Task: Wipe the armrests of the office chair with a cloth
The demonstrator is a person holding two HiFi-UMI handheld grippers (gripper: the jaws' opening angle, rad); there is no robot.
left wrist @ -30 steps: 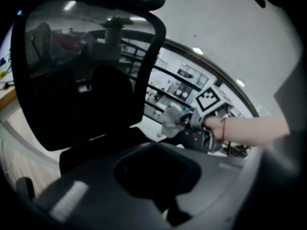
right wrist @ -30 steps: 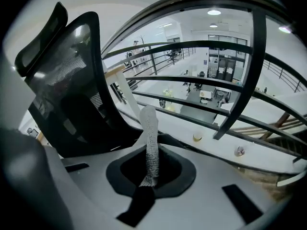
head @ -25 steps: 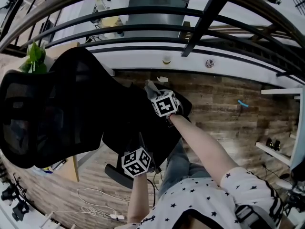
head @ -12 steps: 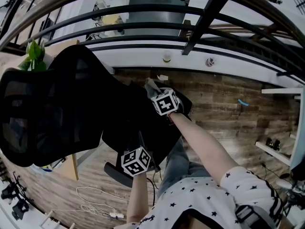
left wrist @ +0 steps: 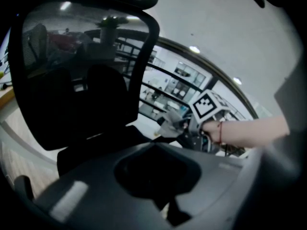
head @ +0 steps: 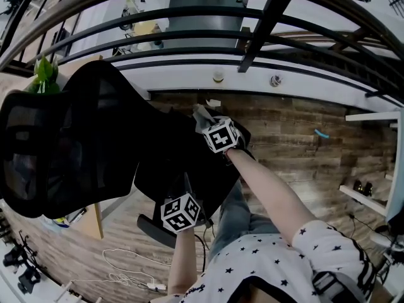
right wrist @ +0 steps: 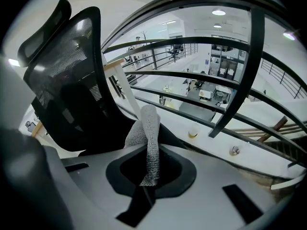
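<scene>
The left gripper (head: 182,214), fingers closed on nothing, is hovering by the near armrest (head: 151,229) of the office chair (head: 76,137), well placed to be steadying it. The right gripper (head: 219,136) is pinching the cloth (right wrist: 146,138) in closed fingers at the far armrest (head: 246,137). It should be pressing the cloth flat and dragging it along the pad's length.

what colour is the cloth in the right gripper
The cloth is light grey, seen best in the right gripper view.

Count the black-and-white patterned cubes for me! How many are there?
2. One black-and-white patterned cube sits higher up, right beside the grey cloth. The other is lower, near the front edge of the black office chair. None seem hidden.
</scene>
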